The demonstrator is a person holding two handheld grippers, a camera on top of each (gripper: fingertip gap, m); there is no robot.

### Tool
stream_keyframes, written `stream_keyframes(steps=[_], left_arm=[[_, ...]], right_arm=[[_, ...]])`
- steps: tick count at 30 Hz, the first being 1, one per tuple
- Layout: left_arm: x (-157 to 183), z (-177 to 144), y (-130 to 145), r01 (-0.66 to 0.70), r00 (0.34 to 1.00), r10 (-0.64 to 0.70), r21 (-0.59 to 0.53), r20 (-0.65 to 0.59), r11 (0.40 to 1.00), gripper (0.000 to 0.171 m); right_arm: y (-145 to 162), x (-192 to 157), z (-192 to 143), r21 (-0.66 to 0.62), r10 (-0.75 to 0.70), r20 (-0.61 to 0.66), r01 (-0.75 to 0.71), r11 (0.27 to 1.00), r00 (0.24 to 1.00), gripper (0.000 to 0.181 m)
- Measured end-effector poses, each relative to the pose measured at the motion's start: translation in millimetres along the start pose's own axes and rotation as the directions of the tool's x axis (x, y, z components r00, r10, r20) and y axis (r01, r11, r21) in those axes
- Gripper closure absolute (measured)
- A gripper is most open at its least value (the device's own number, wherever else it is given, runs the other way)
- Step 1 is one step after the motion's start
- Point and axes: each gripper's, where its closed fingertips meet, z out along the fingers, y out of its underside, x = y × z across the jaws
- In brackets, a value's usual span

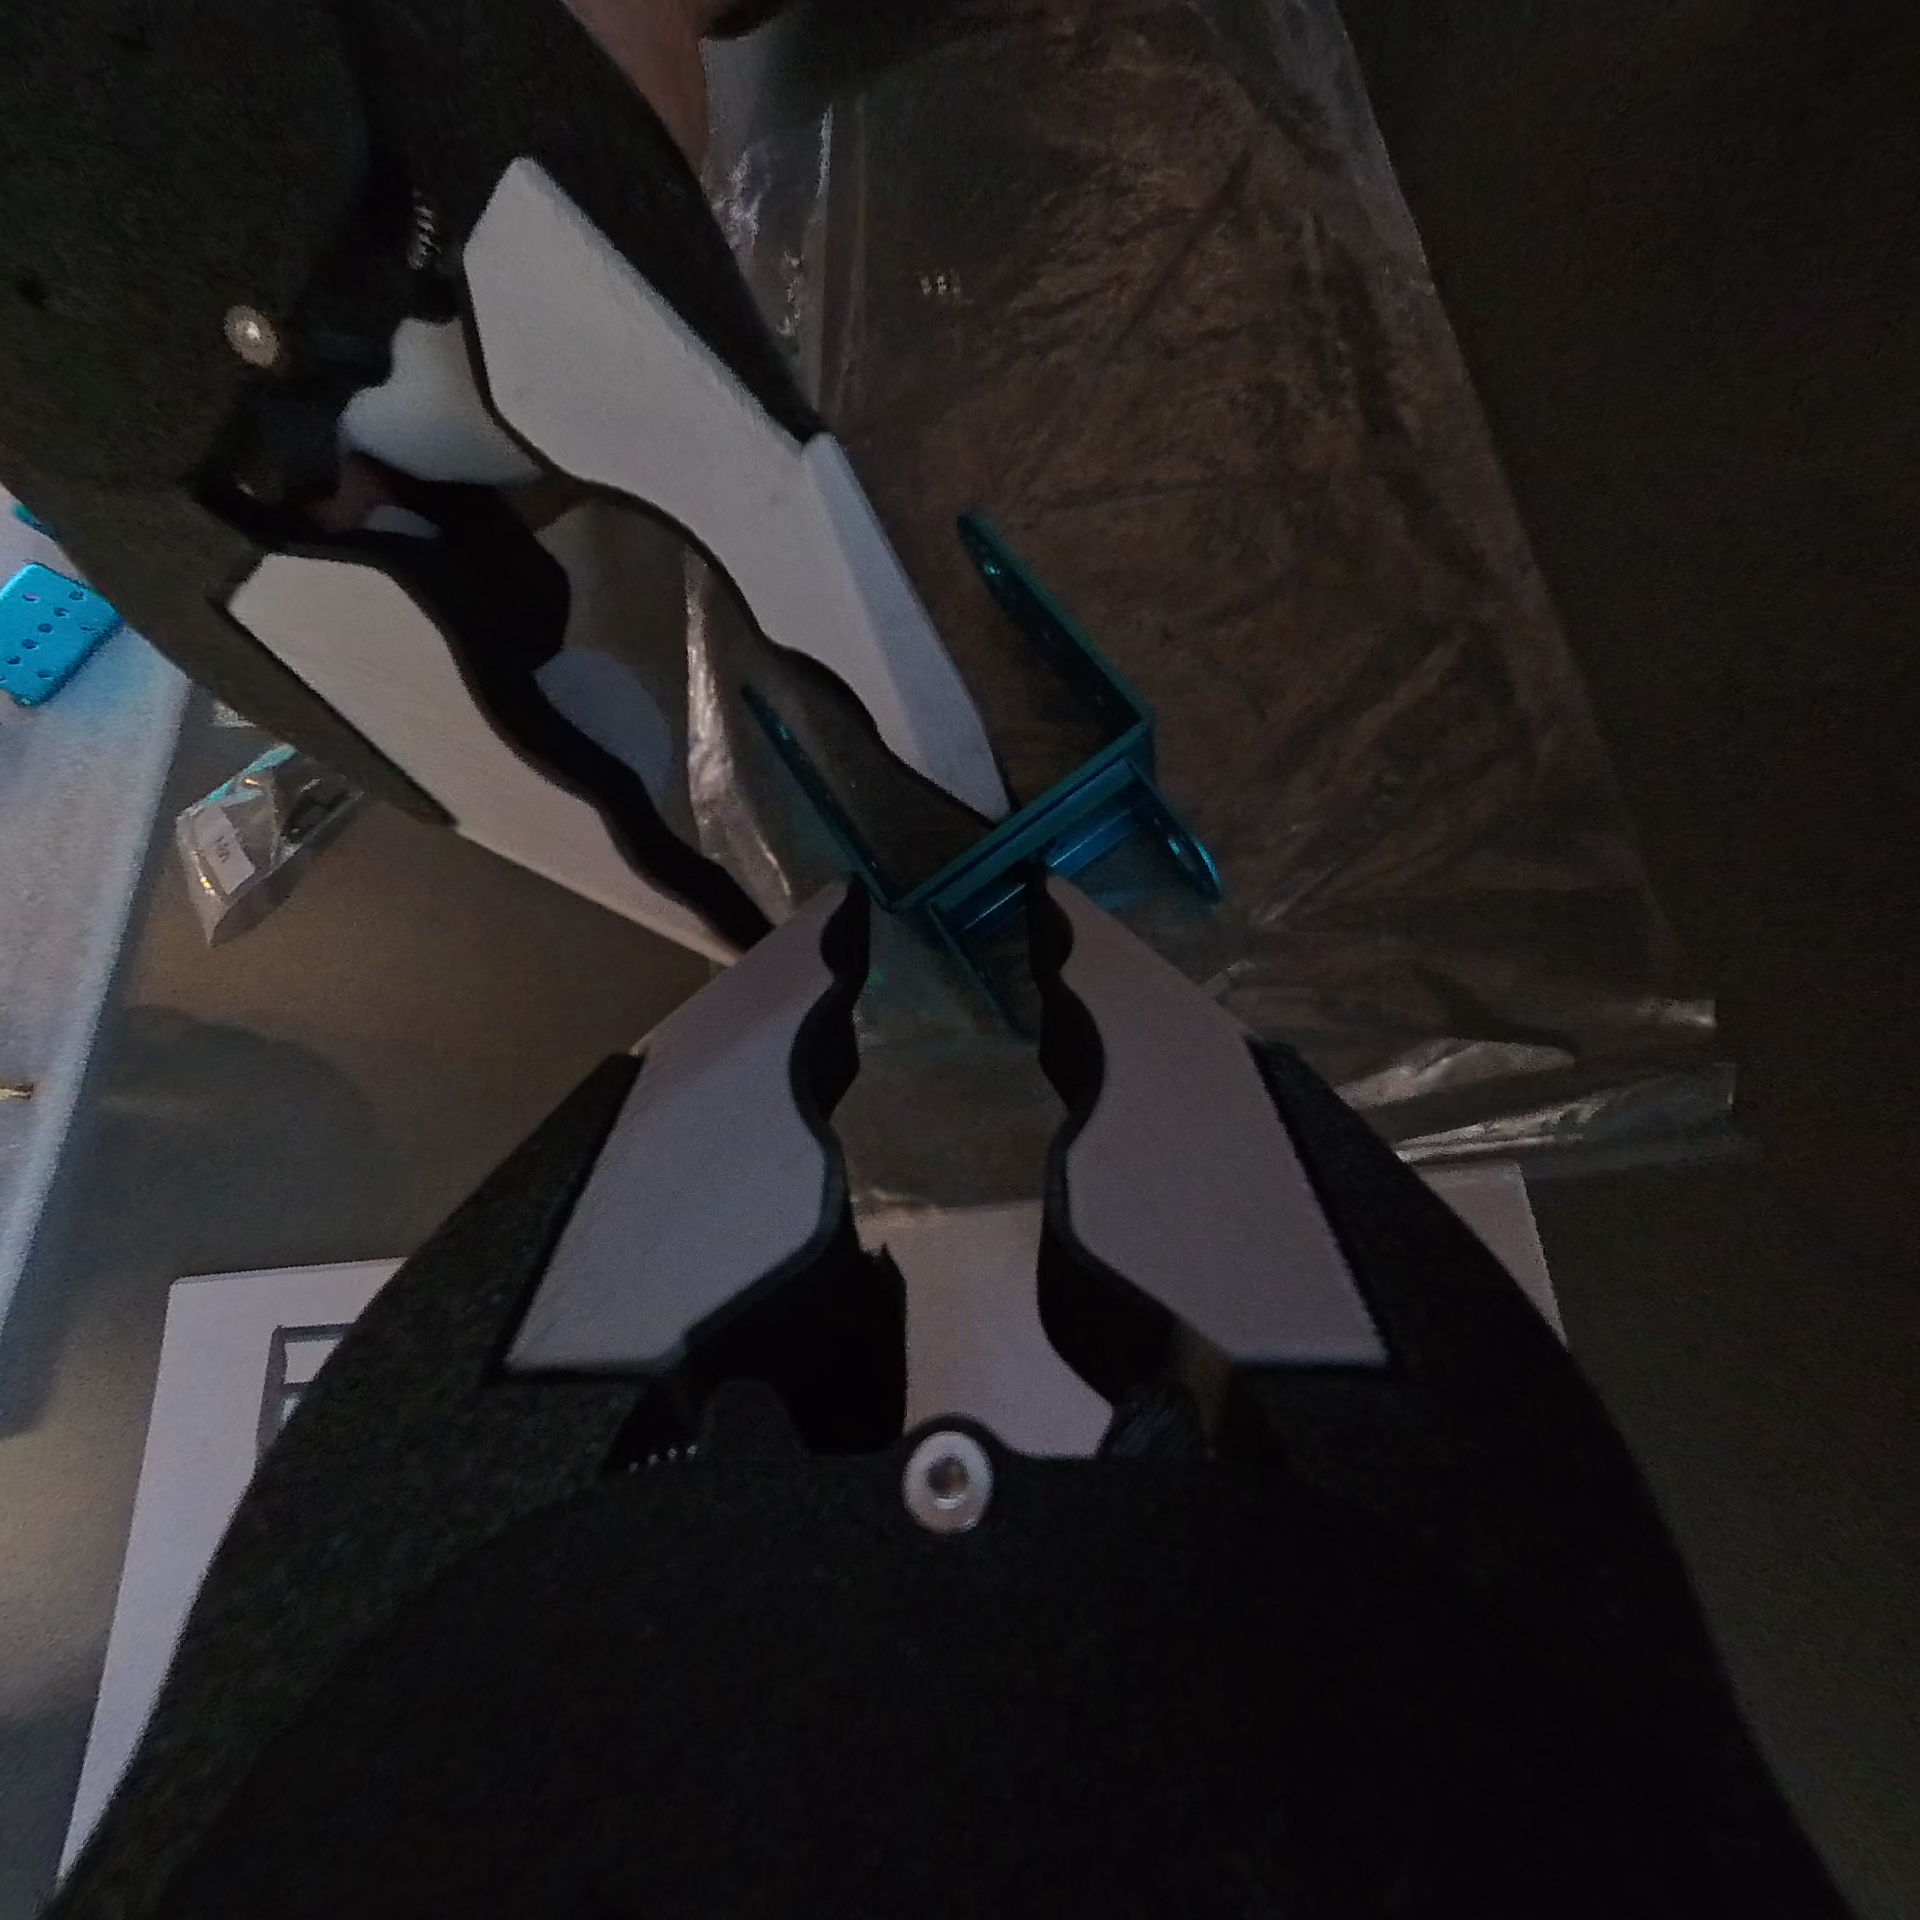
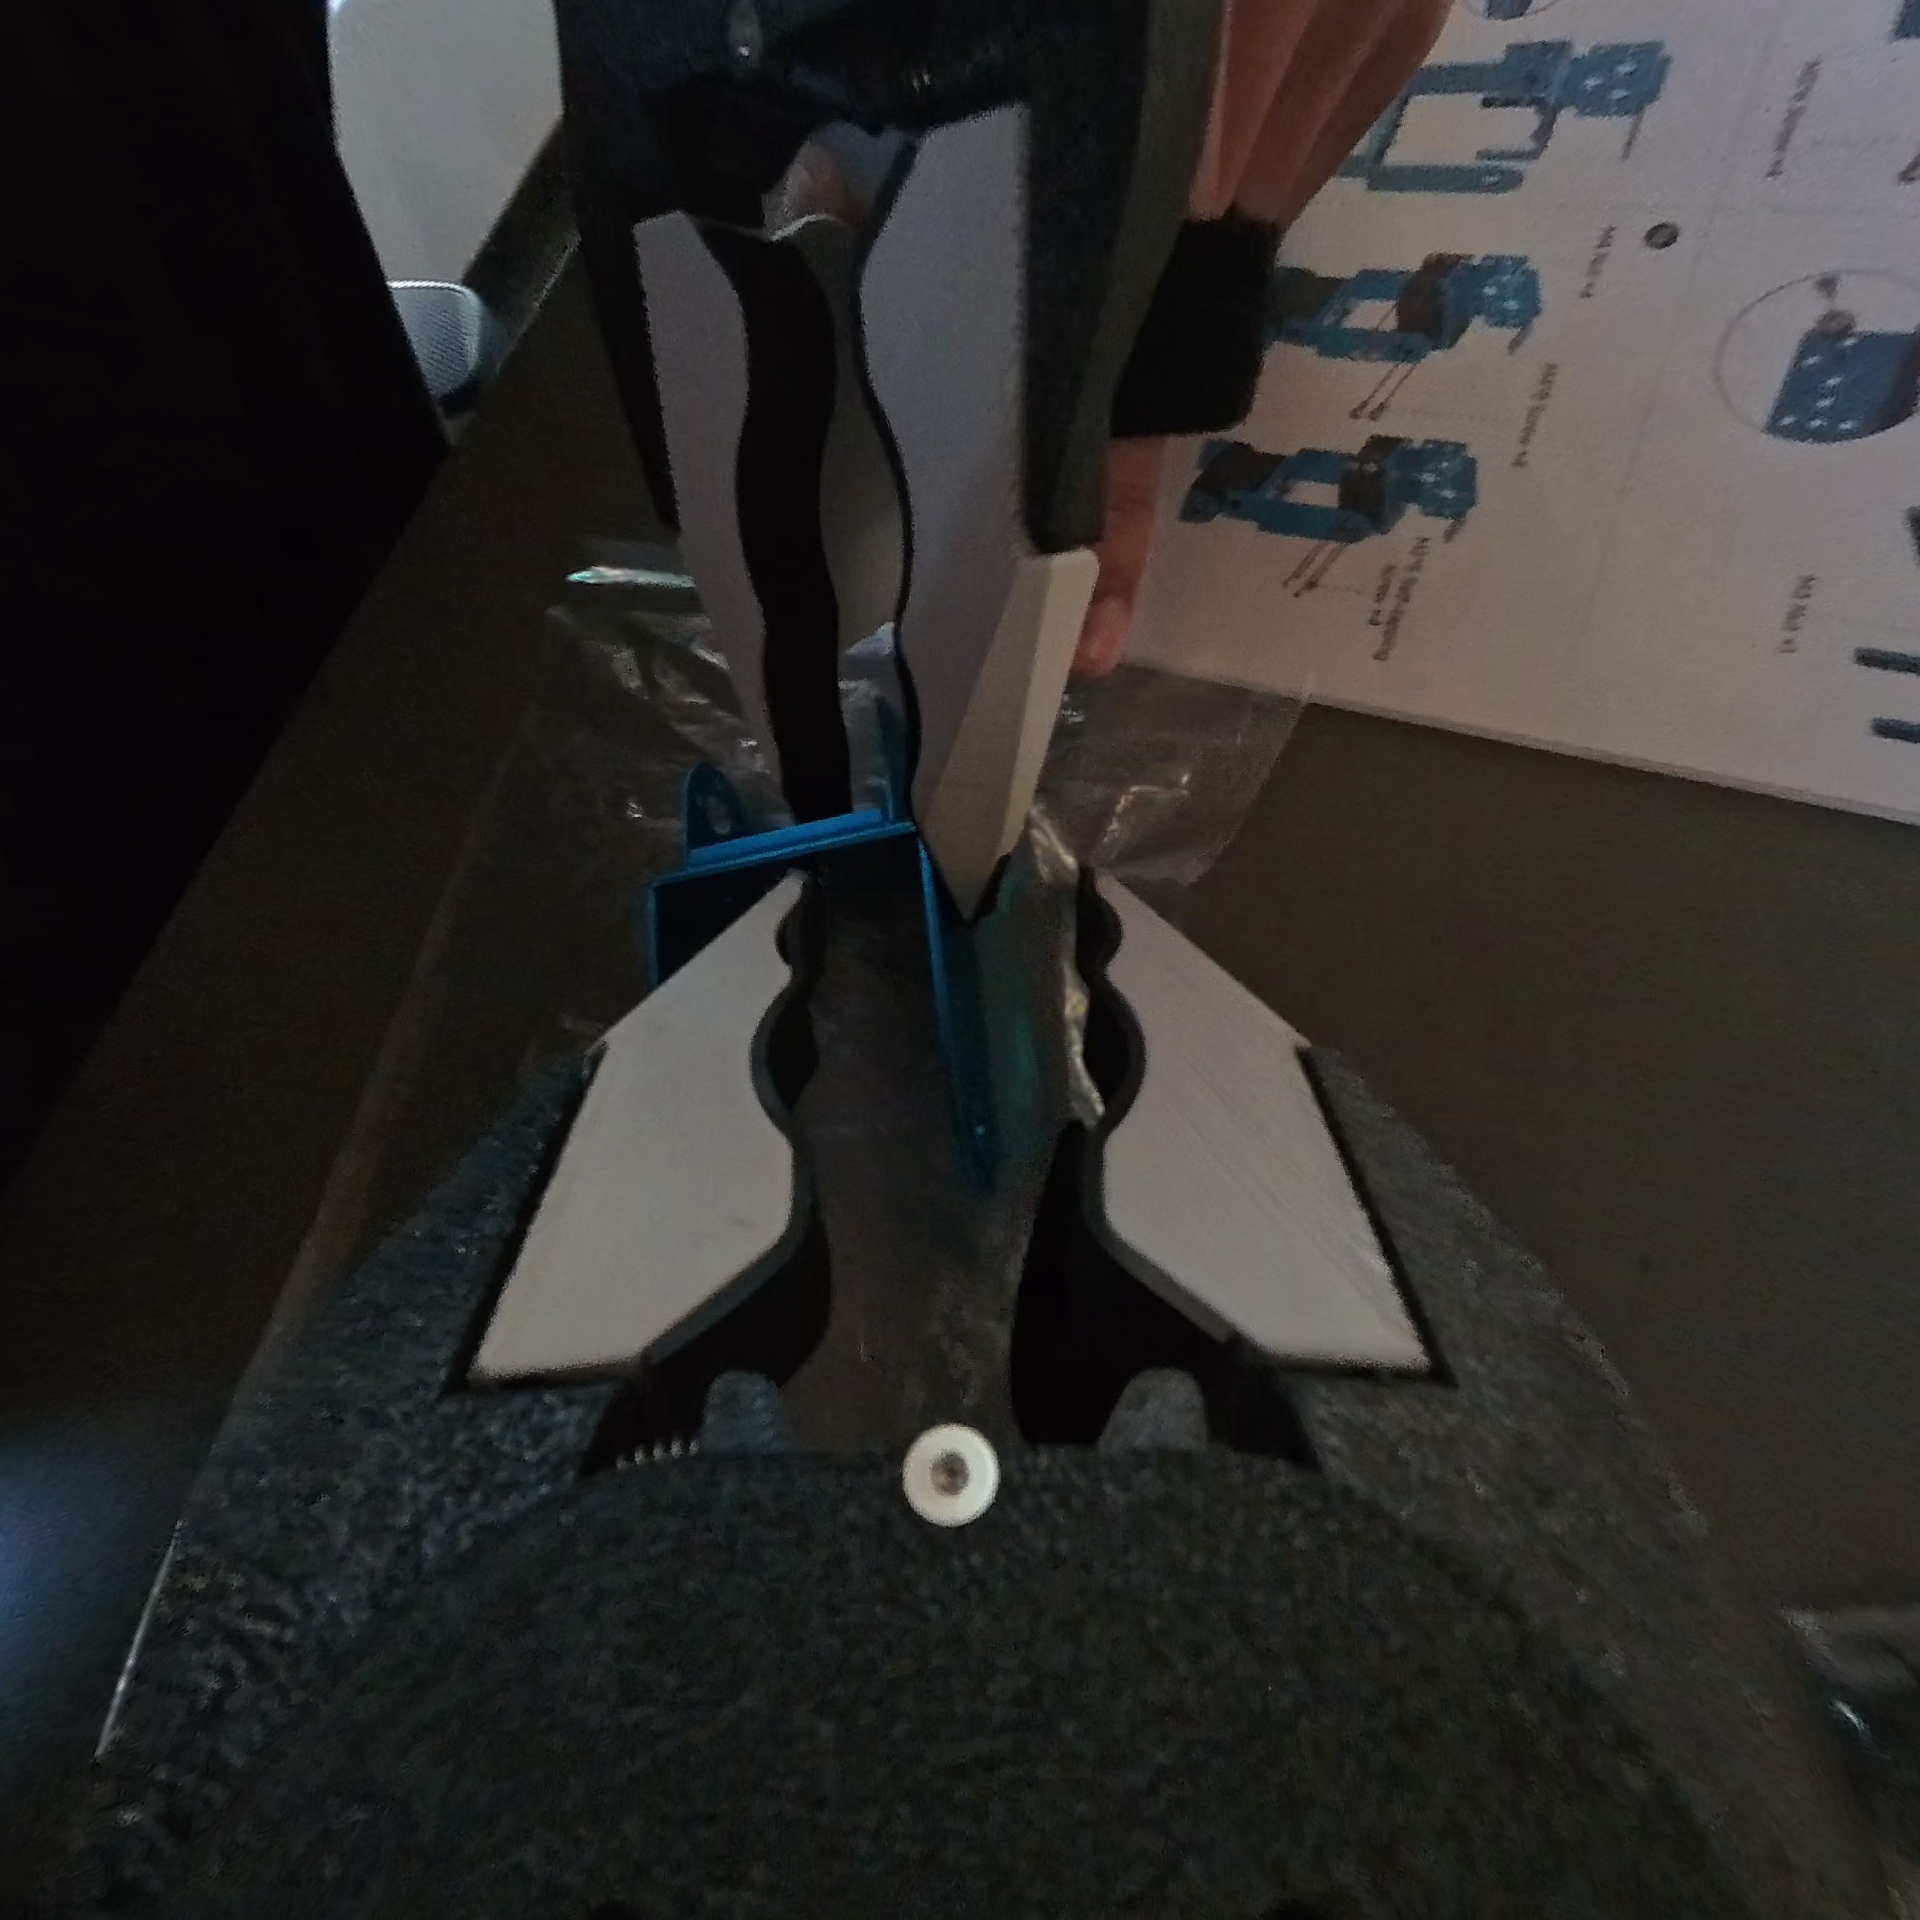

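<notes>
**Two grippers meet at a blue bracket on a plastic bag**

A blue metal bracket, bent into angles and drilled with rows of holes, sits on a crinkled clear plastic bag on the dark bench; in the right wrist view its long flat arm runs toward the camera, with a short crosspiece lying left to right at the far end; the left gripper has narrow jaws closed in on the bracket's crosspiece, and I cannot tell if they truly pinch it; the right gripper has jaws spread wide, the long arm standing between them, nearer the right one and untouched; a bare hand shows behind the far gripper; a white instruction sheet with blue diagrams and small print lies beyond; a blue perforated plate and a small labelled bag lie off to the left.
</notes>
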Motion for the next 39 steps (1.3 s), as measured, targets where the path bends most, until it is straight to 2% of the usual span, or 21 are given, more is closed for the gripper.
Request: stream_keyframes(steps=[4, 5, 8, 12, 16, 24, 39], left_arm=[[1, 0, 0, -0.003, 1.0, 0.003, 0.001, -0.003, 1.0, 0.142], [1, 0, 0, -0.003, 1.0, 0.003, 0.001, -0.003, 1.0, 0.142], [1, 0, 0, -0.001, 1.0, 0.001, 0.0, -0.004, 1.0, 0.142], [1, 0, 0, -0.001, 1.0, 0.001, 0.0, -0.004, 1.0, 0.142], [1, 0, 0, -0.002, 1.0, 0.002, -0.001, -0.003, 1.0, 0.143], [1, 1, 0, -0.006, 1.0, 0.006, -0.003, 0.001, 1.0, 0.143], [1, 2, 0, -0.011, 1.0, 0.011, -0.003, 0.003, 1.0, 0.144]], right_arm=[[-4, 7, -10, 0.005, -0.044, -0.093, 0.044, 0.999, 0.995, 0.132], [-3, 1, -9, -0.004, -0.068, -0.083, 0.068, 0.998, 0.994, 0.132], [4, -2, -4, -0.071, -0.108, -0.111, 0.101, 0.992, 0.988, 0.129], [3, -8, 4, -0.058, -0.083, -0.053, 0.08, 0.995, 0.995, 0.136], [1, -6, 3, -0.05, -0.075, -0.054, 0.073, 0.996, 0.996, 0.145], [1, -10, 3, -0.043, 0.003, 0.034, -0.002, 0.999, 0.999, 0.147], [1, -11, 4, -0.025, 0.071, 0.098, -0.069, 0.997, 0.993, 0.148]])
